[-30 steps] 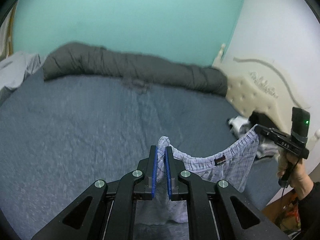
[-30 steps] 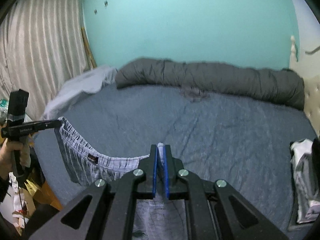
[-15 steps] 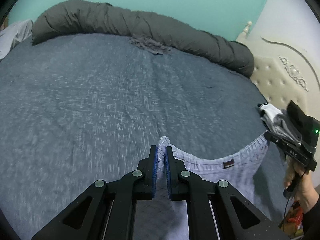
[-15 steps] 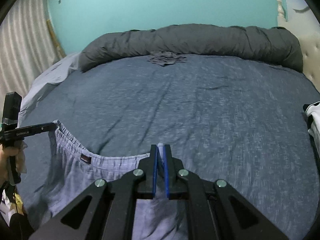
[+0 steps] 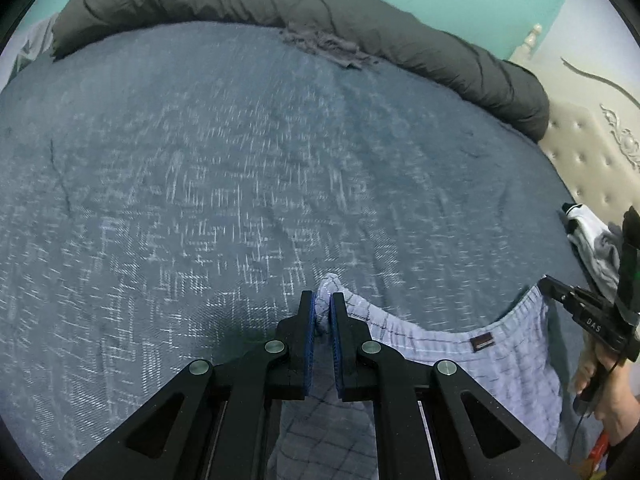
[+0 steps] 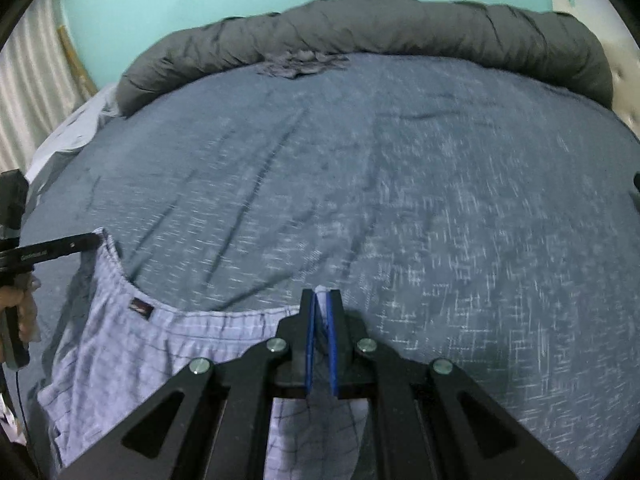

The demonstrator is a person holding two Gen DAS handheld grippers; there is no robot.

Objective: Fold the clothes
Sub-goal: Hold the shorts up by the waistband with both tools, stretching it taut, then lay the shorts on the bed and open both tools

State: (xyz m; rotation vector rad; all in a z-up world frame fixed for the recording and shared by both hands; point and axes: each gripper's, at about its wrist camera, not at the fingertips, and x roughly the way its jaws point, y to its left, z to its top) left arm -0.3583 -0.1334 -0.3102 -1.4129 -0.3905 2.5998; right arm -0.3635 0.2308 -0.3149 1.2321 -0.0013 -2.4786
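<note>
Left wrist view. We see the left tongs (image 5: pixel 322 304) at lower centre, nearly closed, their blue pads clenched on a bunched corner of the checked shorts (image 5: pixel 472 364). From that pinch the waistband runs rightward, sagging slightly, to the right tongs (image 5: pixel 548 283) at the right edge, which grip its other end; a hand (image 5: pixel 614 392) holds their handle at lower right. The long axis of the shorts thus lies left to right across the lower frame, waistband uppermost and the legs hanging toward the bottom edge. A dark label (image 5: pixel 481 342) sits on the waistband near the right end. Behind lie the blue bed (image 5: pixel 200 184), a rolled grey duvet (image 5: pixel 360 20) across the top, and a pile of clothes (image 5: pixel 592 240) at the right edge.

Right wrist view. At the left edge we see the left tongs (image 6: pixel 94 239) pinching one waistband end; the shorts (image 6: pixel 132 352) spread across the lower left, and the right tongs (image 6: pixel 320 300) at lower centre clench the other end, only a narrow slit between the pads.

Compared with the frames one second earlier, we note that both cameras now look more steeply down: the bed fills most of each view, the turquoise wall has shrunk to a strip at the top, and the shorts hang lower, close over the bedcover. Both grips are unchanged.
</note>
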